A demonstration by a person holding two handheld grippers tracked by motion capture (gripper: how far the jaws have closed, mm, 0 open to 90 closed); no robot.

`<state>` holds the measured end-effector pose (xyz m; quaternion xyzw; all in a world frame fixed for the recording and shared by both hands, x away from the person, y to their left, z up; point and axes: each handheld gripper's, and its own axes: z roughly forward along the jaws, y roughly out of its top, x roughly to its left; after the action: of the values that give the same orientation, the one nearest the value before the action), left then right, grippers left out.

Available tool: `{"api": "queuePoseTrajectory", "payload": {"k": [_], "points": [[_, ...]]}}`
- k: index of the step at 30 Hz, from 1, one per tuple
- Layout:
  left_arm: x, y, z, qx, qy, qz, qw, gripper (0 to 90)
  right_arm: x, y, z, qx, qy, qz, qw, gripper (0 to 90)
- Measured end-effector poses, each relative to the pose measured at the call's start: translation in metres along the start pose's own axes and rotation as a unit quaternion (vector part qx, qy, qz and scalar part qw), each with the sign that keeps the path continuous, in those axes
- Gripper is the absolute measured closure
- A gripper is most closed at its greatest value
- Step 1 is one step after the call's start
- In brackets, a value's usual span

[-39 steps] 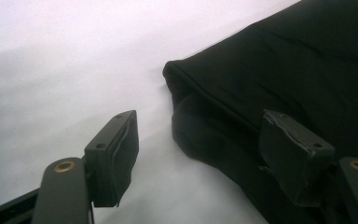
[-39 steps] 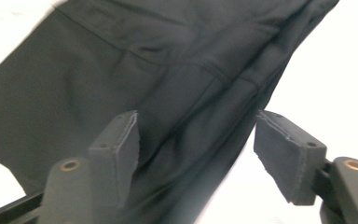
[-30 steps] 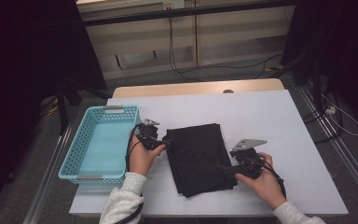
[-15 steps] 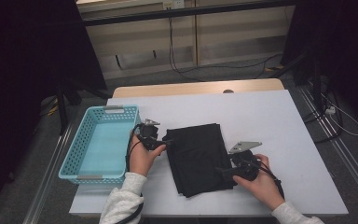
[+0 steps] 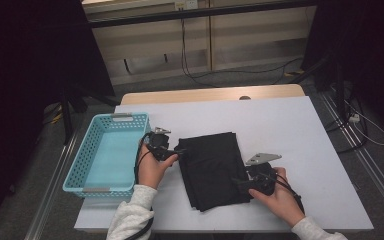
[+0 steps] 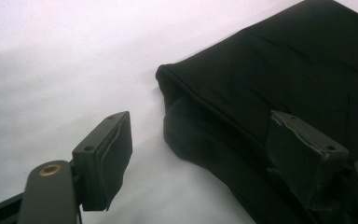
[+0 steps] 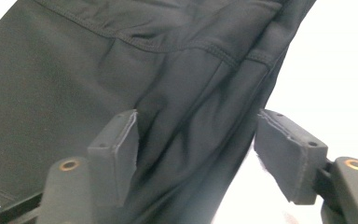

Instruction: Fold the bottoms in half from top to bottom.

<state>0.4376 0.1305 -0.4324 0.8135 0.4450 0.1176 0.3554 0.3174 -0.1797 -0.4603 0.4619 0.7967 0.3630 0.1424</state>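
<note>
A folded black garment (image 5: 212, 170) lies flat in the middle of the white table (image 5: 280, 125). My left gripper (image 5: 176, 152) rests at the garment's left edge. In the left gripper view, my left gripper (image 6: 205, 149) is open, with a corner of the garment (image 6: 284, 70) reaching between the jaws. My right gripper (image 5: 239, 182) sits at the garment's near right edge. In the right gripper view, my right gripper (image 7: 205, 149) has just been closing its jaws. A fold of the garment (image 7: 177, 93) lies between its pads, which stand clear of the cloth.
A teal plastic basket (image 5: 82, 172) stands on the table's left side, right beside my left hand. Bare tabletop stretches behind and to the right of the garment. Cables trail on the floor beyond the far edge.
</note>
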Motion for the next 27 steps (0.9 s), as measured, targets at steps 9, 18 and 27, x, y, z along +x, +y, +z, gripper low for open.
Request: {"api": "queuePoseTrajectory", "payload": {"k": [9,18,27], "points": [[-0.005,0.004,-0.001,-0.002,-0.01,-0.002,0.9999,20.8,0.001,-0.003,0.0,-0.022,0.012,0.022,0.9995,60.1],[-0.007,0.008,-0.002,-0.002,-0.016,-0.011,0.9998,15.7,0.006,-0.003,-0.001,-0.028,0.029,0.007,0.9992,76.7],[-0.002,0.008,0.011,0.004,-0.003,-0.026,0.9997,11.5,0.005,-0.004,-0.002,-0.027,0.038,0.002,0.9989,77.1]]}}
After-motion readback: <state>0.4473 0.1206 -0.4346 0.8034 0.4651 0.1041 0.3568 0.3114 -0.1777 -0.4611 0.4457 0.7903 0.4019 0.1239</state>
